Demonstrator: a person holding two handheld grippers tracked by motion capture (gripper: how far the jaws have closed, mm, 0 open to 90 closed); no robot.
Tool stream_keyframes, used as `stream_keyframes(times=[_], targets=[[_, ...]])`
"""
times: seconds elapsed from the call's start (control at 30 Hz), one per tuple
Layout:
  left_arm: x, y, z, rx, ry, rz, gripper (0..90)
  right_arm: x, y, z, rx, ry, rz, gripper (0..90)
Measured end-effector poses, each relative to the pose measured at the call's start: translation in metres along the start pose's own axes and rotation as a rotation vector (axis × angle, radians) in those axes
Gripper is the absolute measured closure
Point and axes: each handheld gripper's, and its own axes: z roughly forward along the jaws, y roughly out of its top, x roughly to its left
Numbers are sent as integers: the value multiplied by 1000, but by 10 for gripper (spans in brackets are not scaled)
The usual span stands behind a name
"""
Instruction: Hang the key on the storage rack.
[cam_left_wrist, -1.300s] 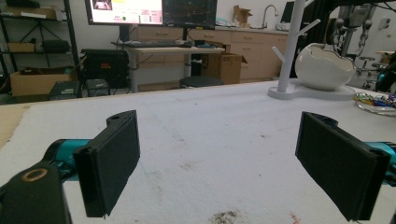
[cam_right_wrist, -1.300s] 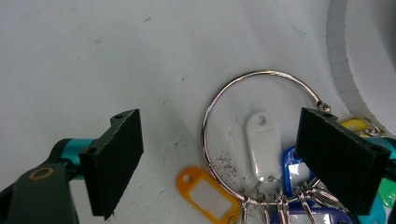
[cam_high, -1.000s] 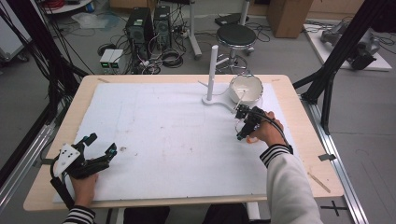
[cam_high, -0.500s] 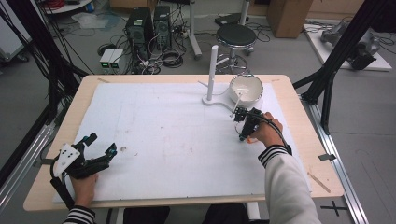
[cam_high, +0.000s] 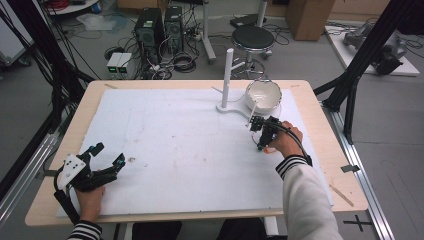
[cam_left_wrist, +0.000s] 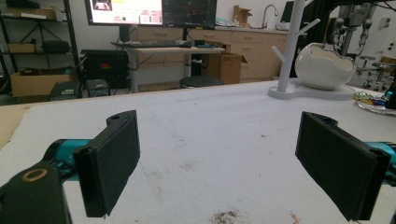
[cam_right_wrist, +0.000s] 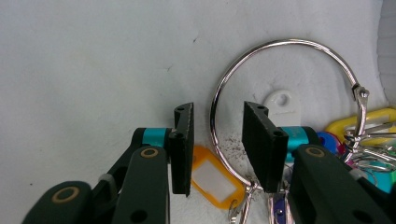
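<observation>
A large metal key ring (cam_right_wrist: 289, 43) lies on the white mat with coloured tags on it: an orange tag (cam_right_wrist: 212, 179), a white tag (cam_right_wrist: 282, 102) and a yellow tag (cam_right_wrist: 359, 123). My right gripper (cam_right_wrist: 217, 112) is open, its jaws standing either side of the ring's left arc without touching the wire. In the high view the right gripper (cam_high: 260, 131) points down at the mat just in front of the white bowl (cam_high: 263, 95). My left gripper (cam_high: 109, 154) rests wide open at the near left, empty (cam_left_wrist: 218, 121).
A white peg stand (cam_high: 227, 75) rises beside the bowl at the back right of the white mat (cam_high: 175, 135). The stand (cam_left_wrist: 292, 46) and bowl (cam_left_wrist: 322, 67) show far off in the left gripper view. Stool, computers and cables lie beyond the table.
My right gripper has come slightly nearer the person and lower, down over the key ring. The left gripper has stayed put.
</observation>
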Motion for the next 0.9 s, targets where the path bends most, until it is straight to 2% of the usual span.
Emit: stream_keyframes(times=[0.27,0.3,0.43,0.5,0.57,0.8,0.9], targets=[[0,0,0,2,0,2,143,0,1,2,10,5,1,692],[0,0,0,2,-1,2,143,-1,1,2,13,3,-17,704],[0,0,0,-1,1,-2,143,0,2,3,24,5,-11,722],[0,0,0,-2,1,-2,143,-1,2,4,24,10,-25,734],[0,0,0,-3,1,-4,143,0,2,4,30,12,-15,744],[0,0,0,-1,1,-3,143,-2,1,4,28,19,-27,787],[0,0,0,-2,1,-3,143,0,1,4,33,26,-15,793]])
